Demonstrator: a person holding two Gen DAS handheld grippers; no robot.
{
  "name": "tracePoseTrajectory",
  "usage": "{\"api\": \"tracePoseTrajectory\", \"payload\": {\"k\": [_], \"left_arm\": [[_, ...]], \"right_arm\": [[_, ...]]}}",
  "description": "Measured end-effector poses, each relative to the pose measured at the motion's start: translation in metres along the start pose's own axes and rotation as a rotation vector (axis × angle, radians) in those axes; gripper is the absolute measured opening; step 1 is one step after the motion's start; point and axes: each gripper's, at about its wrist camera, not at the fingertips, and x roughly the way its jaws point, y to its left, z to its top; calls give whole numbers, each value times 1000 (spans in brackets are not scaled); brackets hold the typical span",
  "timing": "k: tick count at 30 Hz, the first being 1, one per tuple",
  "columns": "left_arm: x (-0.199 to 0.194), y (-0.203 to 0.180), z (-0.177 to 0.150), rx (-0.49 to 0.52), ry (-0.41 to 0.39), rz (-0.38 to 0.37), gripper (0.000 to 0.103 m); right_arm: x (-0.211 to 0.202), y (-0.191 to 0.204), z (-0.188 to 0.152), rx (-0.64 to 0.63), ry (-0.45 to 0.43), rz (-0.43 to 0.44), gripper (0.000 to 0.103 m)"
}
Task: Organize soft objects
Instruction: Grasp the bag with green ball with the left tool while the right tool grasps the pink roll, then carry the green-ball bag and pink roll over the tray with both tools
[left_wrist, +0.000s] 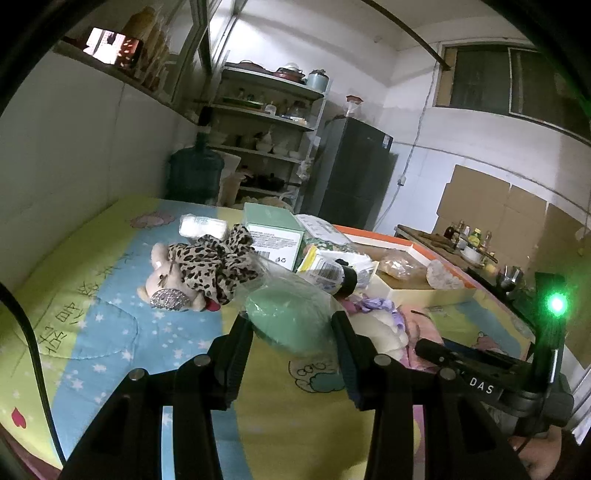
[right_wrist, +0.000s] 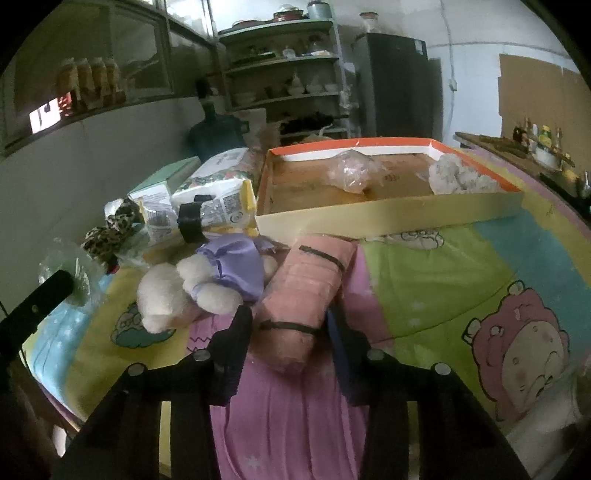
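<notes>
Both grippers are holding something at once here; the left gripper (left_wrist: 291, 325) is clamping a green pad in a clear bag (left_wrist: 291, 317), and the right gripper (right_wrist: 288, 325) is squeezing a pink roll (right_wrist: 308, 291) tied with two black bands, fingers pressing on either side of its near end. My guess is they're both grabbing mid-body so the squishy stuff isn't sagging out of the grip.

The destination is probably the box (right_wrist: 388, 214) with the orange rim, sitting toward the far right of the quilt (right_wrist: 443, 266); it's open-topped and shallow, so dropping things in from above should be easy. It's already holding two items as far as I can tell: a crinkly clear bag (right_wrist: 351, 170) and a whitish fluffy lump (right_wrist: 458, 173).

Still waiting on the quilt near the middle: one leopard-print plush (left_wrist: 199, 273), one white plush in a purple dress (right_wrist: 207, 284); so two plushies. Behind them, toward the far edge, are one green carton (left_wrist: 273, 236) and a couple of printed packs (right_wrist: 221, 199); exact count there I can't tell; those look boxy, so probably not part of the soft pile.
</notes>
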Motion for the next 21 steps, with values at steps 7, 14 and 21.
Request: {"api": "tracePoseTrajectory", "payload": {"k": [7, 14, 21], "left_arm": [[-7, -10, 2, 15, -18, -10, 45], [-10, -22, 10, 40, -26, -17, 45], [-7, -39, 22, 69, -16, -28, 45]], "right_arm": [[-11, -5, 3, -1, -36, 1, 36], [-27, -11, 10, 5, -89, 21, 35], [-46, -18, 25, -7, -147, 21, 35]]}}
